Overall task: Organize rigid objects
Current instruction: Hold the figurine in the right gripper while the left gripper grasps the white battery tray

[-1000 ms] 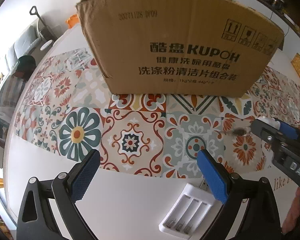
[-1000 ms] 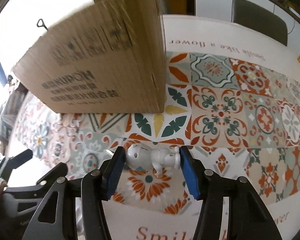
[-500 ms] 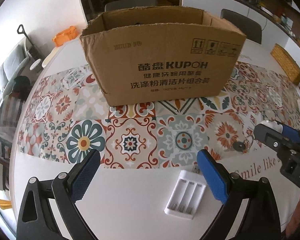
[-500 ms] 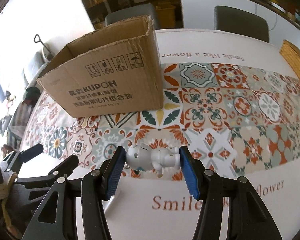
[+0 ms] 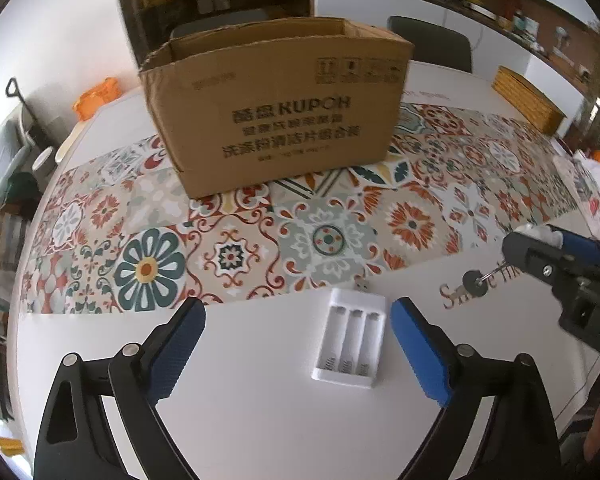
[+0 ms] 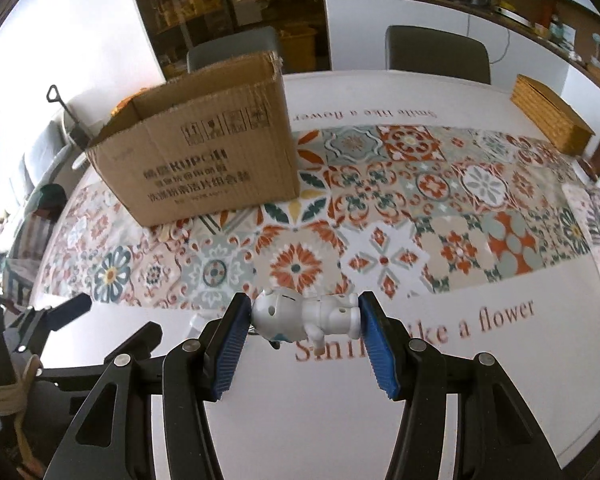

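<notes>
An open brown cardboard box (image 5: 276, 116) stands on the patterned table runner; it also shows in the right wrist view (image 6: 204, 160). My right gripper (image 6: 300, 326) is shut on a small white toy figure (image 6: 304, 318), held sideways above the table's near edge. A key ring (image 5: 476, 280) hangs from the figure. My left gripper (image 5: 298, 338) is open and empty, with a white battery charger (image 5: 350, 338) lying on the table between its fingers. The right gripper also shows at the right in the left wrist view (image 5: 556, 252).
A woven basket (image 6: 552, 116) sits at the table's far right. Two chairs (image 6: 436, 54) stand behind the table. An orange object (image 5: 96, 96) lies at the far left edge. White items (image 5: 596, 184) lie at the right edge of the runner.
Both grippers have pulled back and up from the box toward the table's near edge. The right one still holds the toy. The charger now lies between the left fingers.
</notes>
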Tool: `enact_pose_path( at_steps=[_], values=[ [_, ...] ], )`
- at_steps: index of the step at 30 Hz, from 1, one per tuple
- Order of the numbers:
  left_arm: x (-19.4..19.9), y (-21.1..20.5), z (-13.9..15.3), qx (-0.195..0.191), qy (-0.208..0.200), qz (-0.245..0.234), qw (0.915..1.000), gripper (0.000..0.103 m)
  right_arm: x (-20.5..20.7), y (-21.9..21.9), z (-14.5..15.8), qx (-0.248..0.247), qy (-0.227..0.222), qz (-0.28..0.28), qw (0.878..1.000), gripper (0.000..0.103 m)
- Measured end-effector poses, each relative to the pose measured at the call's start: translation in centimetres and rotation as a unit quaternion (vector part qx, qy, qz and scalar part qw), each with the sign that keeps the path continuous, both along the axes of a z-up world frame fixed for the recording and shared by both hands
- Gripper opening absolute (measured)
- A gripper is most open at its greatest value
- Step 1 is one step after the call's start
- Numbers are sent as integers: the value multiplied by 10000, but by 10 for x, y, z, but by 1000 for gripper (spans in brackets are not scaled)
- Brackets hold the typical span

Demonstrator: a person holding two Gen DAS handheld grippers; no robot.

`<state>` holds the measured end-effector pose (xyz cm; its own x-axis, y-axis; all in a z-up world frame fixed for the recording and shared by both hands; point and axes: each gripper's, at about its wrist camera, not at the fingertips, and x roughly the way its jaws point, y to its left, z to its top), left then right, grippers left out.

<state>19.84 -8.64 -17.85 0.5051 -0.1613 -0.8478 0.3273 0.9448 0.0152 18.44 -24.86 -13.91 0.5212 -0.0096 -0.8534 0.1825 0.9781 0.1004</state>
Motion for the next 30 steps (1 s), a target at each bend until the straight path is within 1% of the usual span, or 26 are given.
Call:
enact_pose_path(
  at_steps=[3,10,13,15,19,24,27,30],
  values=[
    [-8,-2,-7,-17,-115,-84,9999,88,-9,3,-9,-24,101,-32,9999,55],
    [-27,-12,-34,3,-251,-536,9982,83,-32,7,-26,-112,310,-32,9995,55],
    [-28,-15,-48,-65,-63,-588,9982,81,-39,7,-33,-133,390,-65,9991,55],
    [-26,-16,-54,-82,14,-602,9981,77,-41,7,-36,-157,425,-76,9989,55],
    [-23,-16,-59,-142,-19,-622,9980,72,-41,8,-44,-96,493,-66,9987,55],
    [-22,-20,-65,-99,-147,-742,9971,63,-40,11,-51,-88,522,-32,9986,55],
    [-21,-20,-70,-124,-152,-791,9967,60,-38,12,-54,-69,548,-20,9985,55],
    [-22,-21,-73,-169,-202,-821,9963,59,-37,12,-56,-110,536,-15,9985,55]
  ],
)
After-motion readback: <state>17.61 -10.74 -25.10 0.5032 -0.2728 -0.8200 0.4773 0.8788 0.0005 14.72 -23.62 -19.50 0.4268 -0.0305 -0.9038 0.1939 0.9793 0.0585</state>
